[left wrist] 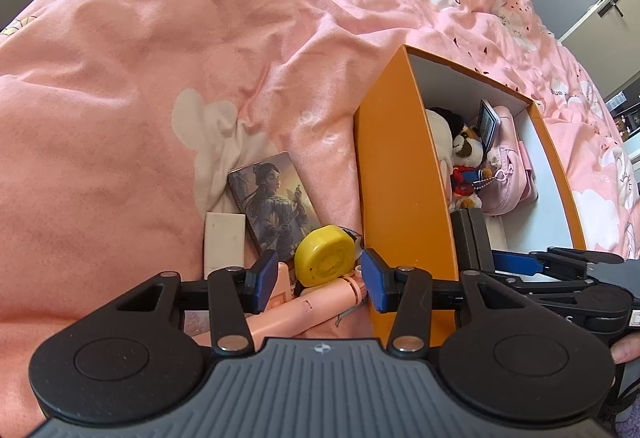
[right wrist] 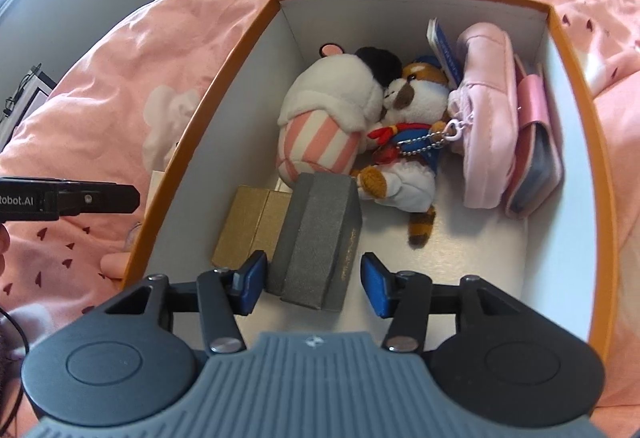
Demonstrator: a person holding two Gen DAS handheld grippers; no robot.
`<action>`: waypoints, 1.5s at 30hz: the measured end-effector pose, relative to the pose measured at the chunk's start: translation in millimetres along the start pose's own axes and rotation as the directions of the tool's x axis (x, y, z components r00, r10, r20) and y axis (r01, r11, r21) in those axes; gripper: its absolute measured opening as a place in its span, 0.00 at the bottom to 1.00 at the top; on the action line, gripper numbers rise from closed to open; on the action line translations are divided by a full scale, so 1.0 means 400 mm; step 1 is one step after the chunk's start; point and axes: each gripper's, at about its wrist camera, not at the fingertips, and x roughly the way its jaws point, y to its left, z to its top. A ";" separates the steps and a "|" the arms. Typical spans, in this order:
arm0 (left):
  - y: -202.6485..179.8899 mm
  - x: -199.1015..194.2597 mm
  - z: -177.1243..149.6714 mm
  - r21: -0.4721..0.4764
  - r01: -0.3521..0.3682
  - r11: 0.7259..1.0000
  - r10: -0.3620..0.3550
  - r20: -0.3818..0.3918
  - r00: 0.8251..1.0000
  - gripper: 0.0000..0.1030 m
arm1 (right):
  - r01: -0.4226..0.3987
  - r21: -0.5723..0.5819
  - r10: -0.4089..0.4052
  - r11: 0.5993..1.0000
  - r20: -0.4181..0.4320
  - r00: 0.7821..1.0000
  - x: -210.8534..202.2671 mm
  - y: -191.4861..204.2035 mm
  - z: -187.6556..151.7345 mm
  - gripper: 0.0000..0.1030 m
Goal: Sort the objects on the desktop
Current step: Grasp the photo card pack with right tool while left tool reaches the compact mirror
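Observation:
My left gripper [left wrist: 320, 280] hangs open over the pink bedspread, just left of the orange box [left wrist: 400, 178]. A yellow tape measure [left wrist: 324, 256] lies just past its blue pads [left wrist: 264, 284], and a pink stick [left wrist: 300, 312] lies below between them; neither is gripped. My right gripper [right wrist: 314, 288] is inside the orange box [right wrist: 192, 154], open. A grey box [right wrist: 316, 242] leans on a gold box [right wrist: 248, 226] between its jaws. The left pad [right wrist: 252, 286] is at the grey box's edge and the right pad [right wrist: 376, 290] stands apart from it.
A picture card box [left wrist: 276, 202] and a white block [left wrist: 224, 240] lie beside the tape measure. The orange box also holds a striped plush [right wrist: 320, 130], a raccoon plush [right wrist: 412, 158], a pink pouch [right wrist: 484, 118] and a pink wallet [right wrist: 536, 166]. My left gripper's finger [right wrist: 100, 198] shows outside the box wall.

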 end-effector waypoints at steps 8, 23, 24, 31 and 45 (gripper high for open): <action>0.044 -0.041 -0.009 0.003 -0.024 1.000 0.024 0.008 1.000 0.52 | 0.030 0.005 -0.031 1.000 0.144 0.989 -0.077 0.026 -0.020 0.42; 0.121 -0.043 0.007 0.004 0.006 1.000 -0.006 -0.006 1.000 0.48 | -0.079 -0.190 0.098 0.978 0.093 0.991 -0.033 0.230 0.135 0.30; 0.122 -0.044 0.002 0.023 0.011 1.000 -0.011 -0.011 1.000 0.48 | -0.076 -0.202 0.092 0.976 0.067 0.994 -0.010 0.244 0.149 0.30; 0.138 -0.027 -0.030 0.102 -0.013 0.995 0.020 -0.069 0.997 0.48 | -0.050 -0.282 0.024 0.958 -0.094 0.995 0.145 0.328 0.226 0.32; 0.164 0.040 -0.039 0.135 -0.036 0.990 0.053 -0.126 0.991 0.48 | 0.037 -0.341 -0.129 0.939 -0.252 0.959 0.350 0.389 0.242 0.41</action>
